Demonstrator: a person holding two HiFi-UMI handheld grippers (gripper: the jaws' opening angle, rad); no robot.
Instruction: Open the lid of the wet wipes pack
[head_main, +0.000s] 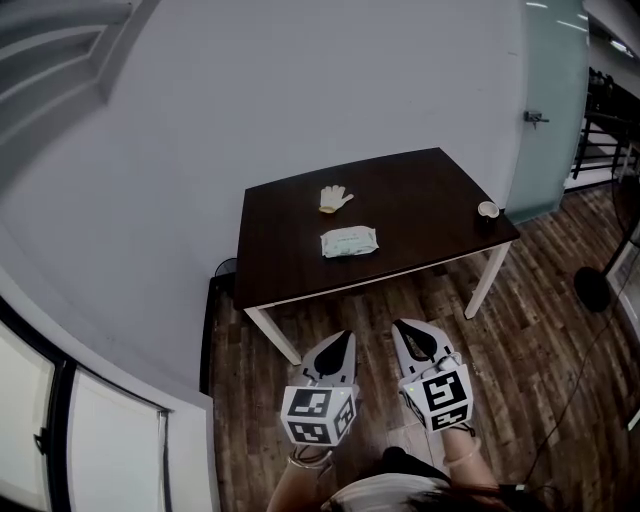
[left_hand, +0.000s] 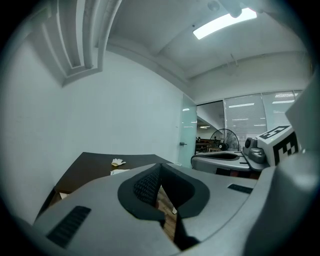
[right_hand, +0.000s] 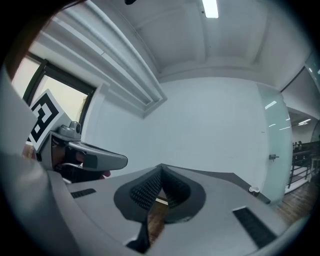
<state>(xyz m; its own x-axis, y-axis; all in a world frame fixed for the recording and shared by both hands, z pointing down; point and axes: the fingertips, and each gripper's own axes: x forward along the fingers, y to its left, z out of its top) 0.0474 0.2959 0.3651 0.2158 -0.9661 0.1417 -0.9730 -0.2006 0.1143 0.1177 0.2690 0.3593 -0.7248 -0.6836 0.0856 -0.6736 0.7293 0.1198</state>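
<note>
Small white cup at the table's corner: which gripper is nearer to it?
Right. The right gripper is short of the table, down-left of the cup; the left gripper is beside it, farther left again.

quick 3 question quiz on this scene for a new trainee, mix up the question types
1. True or false: the left gripper touches the wipes pack.
2. What lies just behind the wipes pack on the table, toward the wall? A glove B bottle C phone
3. Fill in: the right gripper has its jaws ____.
Key: 1 false; 2 A; 3 shut
</note>
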